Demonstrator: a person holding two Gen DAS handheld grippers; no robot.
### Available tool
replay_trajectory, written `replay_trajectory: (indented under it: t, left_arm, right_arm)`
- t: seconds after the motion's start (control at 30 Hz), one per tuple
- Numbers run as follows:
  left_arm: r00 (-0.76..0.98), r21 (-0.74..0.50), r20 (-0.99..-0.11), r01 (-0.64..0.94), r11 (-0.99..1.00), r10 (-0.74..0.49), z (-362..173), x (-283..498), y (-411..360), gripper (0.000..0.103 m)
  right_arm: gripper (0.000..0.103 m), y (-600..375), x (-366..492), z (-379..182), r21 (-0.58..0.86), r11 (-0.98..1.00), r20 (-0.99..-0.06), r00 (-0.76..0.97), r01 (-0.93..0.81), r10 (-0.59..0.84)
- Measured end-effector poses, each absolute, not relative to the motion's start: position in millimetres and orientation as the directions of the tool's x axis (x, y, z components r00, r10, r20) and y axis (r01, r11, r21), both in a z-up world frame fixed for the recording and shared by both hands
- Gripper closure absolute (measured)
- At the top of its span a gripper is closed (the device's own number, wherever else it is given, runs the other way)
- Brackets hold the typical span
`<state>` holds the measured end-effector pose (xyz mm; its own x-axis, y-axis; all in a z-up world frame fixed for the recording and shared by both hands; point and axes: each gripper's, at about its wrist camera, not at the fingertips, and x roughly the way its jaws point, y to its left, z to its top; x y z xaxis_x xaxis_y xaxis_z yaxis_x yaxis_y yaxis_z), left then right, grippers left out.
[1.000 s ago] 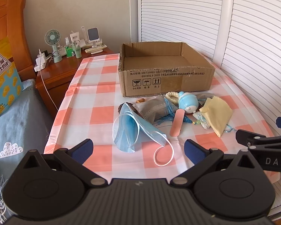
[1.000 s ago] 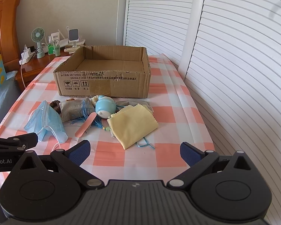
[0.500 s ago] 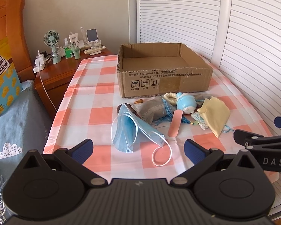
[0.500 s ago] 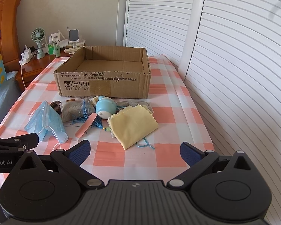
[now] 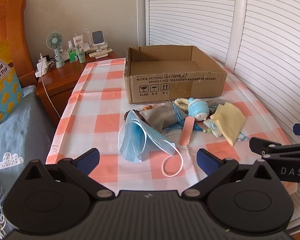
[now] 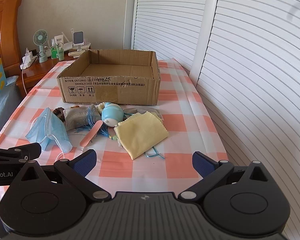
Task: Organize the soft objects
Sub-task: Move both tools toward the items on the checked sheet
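left gripper (image 5: 148, 158): fingers spread wide, holding nothing, hovers over the near edge of the tabletop, face mask just ahead between the blue pads
right gripper (image 6: 144, 161): fingers spread wide, empty, hovers over the near edge, yellow cloth just ahead
tabletop (image 5: 102, 108): covered in an orange-and-white check cloth
cardboard box (image 5: 174, 84): open top, nothing visible inside, sits at the far middle of the tabletop, soft items lie in front of its near wall
face mask (image 5: 140, 138): light blue, crumpled, leftmost of the pile, one ear loop trailing toward the near edge
grey pouch (image 5: 162, 116): lies just behind the mask, blue tassel threads draped across it
brown scrunchie (image 6: 59, 112): partly tucked under the mask and pouch
pink strip (image 5: 187, 130): flat, lies in the pile's middle, near end pointing at the near edge
blue round toy (image 5: 198, 108): on its side, close to the box wall, touching a cream scrunchie (image 5: 181, 103)
yellow cloth (image 6: 142, 132): folded, zigzag edge, rightmost of the pile, overlaps a small patterned sachet (image 5: 214, 127)
blue string (image 6: 155, 154): sticks out from under the cloth's near corner
nightstand (image 5: 64, 78): left of the tabletop, carries a small green fan (image 5: 55, 49), bottles, a charger
shutter doors (image 6: 250, 60): white, along the right side and behind the box
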<state>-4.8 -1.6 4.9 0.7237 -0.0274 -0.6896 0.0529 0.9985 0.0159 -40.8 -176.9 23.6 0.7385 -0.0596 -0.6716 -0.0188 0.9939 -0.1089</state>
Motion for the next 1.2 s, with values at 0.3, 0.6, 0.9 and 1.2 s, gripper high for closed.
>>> replay_trajectory:
  t: [0.3, 0.6, 0.9, 1.2]
  left_arm:
    - [0.725, 0.014, -0.688, 0.054, 0.998, -0.030, 5, -5, -2, 0.000]
    - [0.721, -0.006, -0.690, 0.074, 0.997, -0.058, 3, 0, -2, 0.000]
    - [0.719, 0.001, -0.692, 0.085, 0.996, -0.061, -1, 6, -2, 0.000]
    - [0.712, 0.011, -0.700, 0.092, 0.996, -0.058, -6, 17, -1, 0.000]
  right_arm:
    - [0.000, -177, -40, 23, -0.110, 0.994, -0.672, 0.738, -0.016, -0.063]
    - [0.000, -179, -36, 20, -0.107, 0.994, -0.675, 0.735, -0.018, -0.059]
    - [0.000, -177, -29, 16, -0.112, 0.993, -0.680, 0.732, -0.035, -0.051]
    - [0.000, -178, -15, 6, -0.106, 0.992, -0.681, 0.732, -0.075, -0.018]
